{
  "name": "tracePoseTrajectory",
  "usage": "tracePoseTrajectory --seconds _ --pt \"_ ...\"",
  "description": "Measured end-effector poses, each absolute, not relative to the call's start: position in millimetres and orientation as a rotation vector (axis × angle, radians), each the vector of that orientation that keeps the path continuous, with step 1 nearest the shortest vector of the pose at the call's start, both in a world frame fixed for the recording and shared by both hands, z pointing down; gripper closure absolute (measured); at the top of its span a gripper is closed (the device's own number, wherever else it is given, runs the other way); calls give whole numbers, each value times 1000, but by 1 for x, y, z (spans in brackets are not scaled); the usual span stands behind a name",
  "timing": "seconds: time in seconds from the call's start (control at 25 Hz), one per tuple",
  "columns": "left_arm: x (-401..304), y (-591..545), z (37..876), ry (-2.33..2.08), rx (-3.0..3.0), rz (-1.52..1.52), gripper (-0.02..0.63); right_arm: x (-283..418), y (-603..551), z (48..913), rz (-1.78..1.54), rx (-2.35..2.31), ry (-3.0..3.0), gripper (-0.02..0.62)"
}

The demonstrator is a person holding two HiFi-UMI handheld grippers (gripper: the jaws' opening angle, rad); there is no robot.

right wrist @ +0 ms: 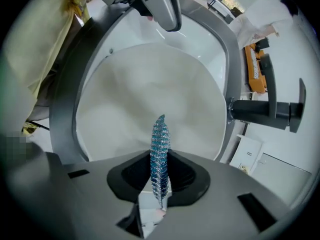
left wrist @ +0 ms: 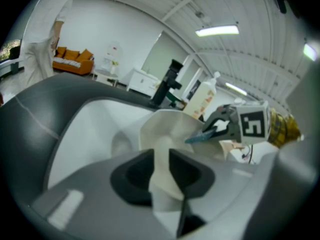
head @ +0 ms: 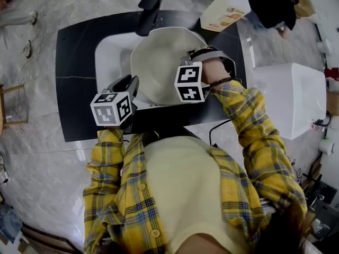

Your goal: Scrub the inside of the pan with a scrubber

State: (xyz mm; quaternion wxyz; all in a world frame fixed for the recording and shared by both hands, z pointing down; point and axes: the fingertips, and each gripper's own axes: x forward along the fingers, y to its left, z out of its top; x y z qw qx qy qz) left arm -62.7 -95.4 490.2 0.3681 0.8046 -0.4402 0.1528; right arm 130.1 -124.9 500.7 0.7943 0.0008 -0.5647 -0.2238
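A cream pan (head: pixel 159 62) sits tilted in the white sink (head: pixel 108 57). My left gripper (head: pixel 130 86) is at the pan's near-left rim, shut on the cream pan handle (left wrist: pixel 162 174), which fills the gap between its jaws. My right gripper (head: pixel 186 57) hangs over the pan's right side, shut on a blue mesh scrubber (right wrist: pixel 160 154). The scrubber points into the pan's inside (right wrist: pixel 150 94), just above its surface; whether it touches is unclear. In the left gripper view the right gripper (left wrist: pixel 220 126) and scrubber (left wrist: pixel 205 134) reach over the pan (left wrist: pixel 165 126).
A black faucet (head: pixel 151 7) rises behind the sink, set in a black counter (head: pixel 74 78). A soap bottle (head: pixel 225 9) lies at the back right. A white bin (head: pixel 294 97) stands to the right. The faucet (right wrist: pixel 270 111) is near the pan's rim.
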Motion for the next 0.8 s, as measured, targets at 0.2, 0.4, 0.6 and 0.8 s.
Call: tracePoseTrajectory --seconds 0.2,0.4,0.6,0.8 --pt "-64 -97 492 -1141 2054 389 512 119 -143 502 -613 69 -1218 512" --pt "-66 -100 490 -1148 2046 366 512 108 -155 504 -681 129 -1234 512" --pt "-67 -101 490 -1162 2037 359 512 94 -168 498 -768 199 -1258 512" --pt "-70 -102 490 -1176 2028 356 512 81 -177 492 -844 248 -1280 512"
